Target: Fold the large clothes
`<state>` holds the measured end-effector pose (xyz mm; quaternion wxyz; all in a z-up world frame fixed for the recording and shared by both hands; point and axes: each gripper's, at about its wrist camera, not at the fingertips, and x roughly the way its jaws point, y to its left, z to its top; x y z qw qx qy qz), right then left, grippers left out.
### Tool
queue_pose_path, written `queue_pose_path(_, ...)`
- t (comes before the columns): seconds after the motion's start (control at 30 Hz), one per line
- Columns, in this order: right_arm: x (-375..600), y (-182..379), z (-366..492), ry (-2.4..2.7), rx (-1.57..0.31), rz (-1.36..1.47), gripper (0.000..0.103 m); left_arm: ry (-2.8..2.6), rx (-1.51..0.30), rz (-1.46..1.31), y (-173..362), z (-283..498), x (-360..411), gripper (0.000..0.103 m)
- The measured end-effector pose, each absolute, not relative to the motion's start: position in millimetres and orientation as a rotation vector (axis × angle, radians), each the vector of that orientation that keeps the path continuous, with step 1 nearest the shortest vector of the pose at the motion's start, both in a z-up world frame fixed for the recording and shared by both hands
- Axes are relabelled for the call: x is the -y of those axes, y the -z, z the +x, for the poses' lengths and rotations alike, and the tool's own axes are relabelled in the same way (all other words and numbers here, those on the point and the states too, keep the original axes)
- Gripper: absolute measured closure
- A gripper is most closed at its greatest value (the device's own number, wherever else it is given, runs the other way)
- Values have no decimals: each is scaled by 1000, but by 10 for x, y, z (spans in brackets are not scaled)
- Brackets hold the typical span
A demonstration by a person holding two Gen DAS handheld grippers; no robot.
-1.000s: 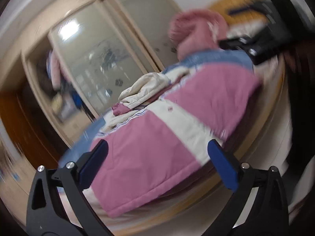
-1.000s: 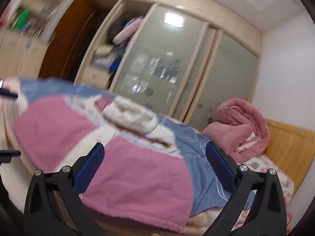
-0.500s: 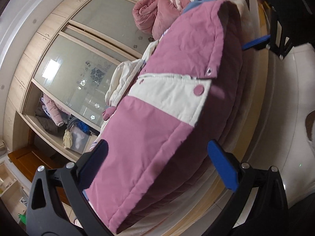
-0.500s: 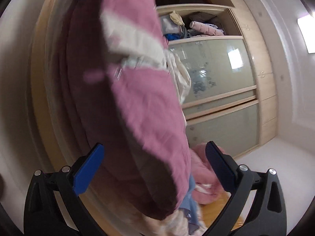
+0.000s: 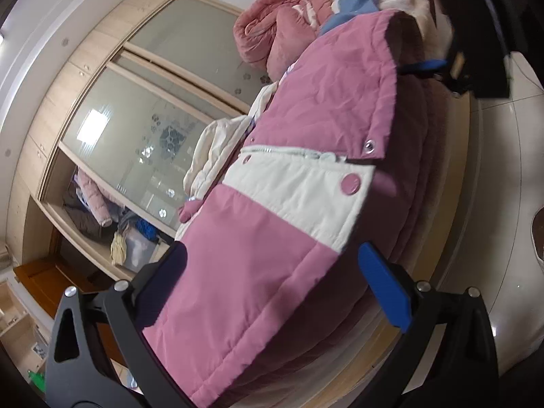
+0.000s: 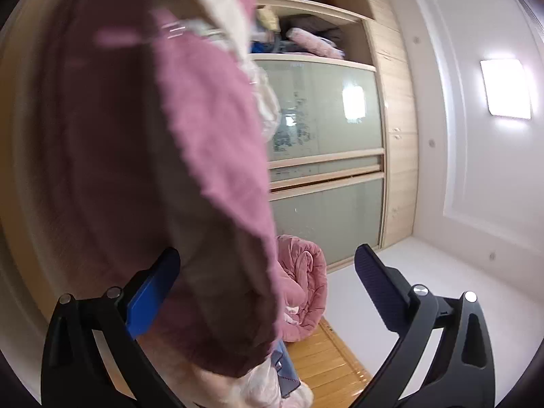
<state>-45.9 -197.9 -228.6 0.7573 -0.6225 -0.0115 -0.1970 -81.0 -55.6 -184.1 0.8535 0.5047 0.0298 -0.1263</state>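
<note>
Beyond the tongs, a pale wooden wardrobe with frosted glass sliding doors (image 5: pixel 163 108), one open compartment stuffed with clothes (image 5: pixel 102 210). Rolled pink quilt (image 6: pixel 302 289) against a slatted wooden headboard (image 6: pixel 326 353). White wall, glowing square lamp (image 6: pixel 506 90).

We saw the pink quilted jacket (image 5: pixel 306 156), banded in cream with snap buttons, lying apparently folded along the edge of the bed (image 5: pixel 455 183).

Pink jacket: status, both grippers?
Left gripper open, straddling the pink jacket hem. Right gripper open at the far end. Jacket flat on bed, cream garment beside it.
</note>
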Motion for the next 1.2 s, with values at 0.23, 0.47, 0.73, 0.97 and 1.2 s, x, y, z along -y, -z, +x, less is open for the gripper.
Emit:
queue_pose_path(0.23,2089,1880,-275,255,-196,-1165,97,258,-96,1078,1896,-802,604,2)
queue_pose_path(0.47,2140,1461,-263,253,-174,-1032,99,191,-163,1111,1983,-655,533,3)
queue_pose_path(0.73,2104,1103,-211,236,-178,-896,99,181,-329,949,1620,-347,401,97)
queue_pose_path(0.97,2084,777,-143,172,-218,-785,99,165,-202,926,1210,-493,462,99)
queue_pose_path(1.2,2220,175,55,80,-290,-629,99,175,-167,847,772,-416,427,99)
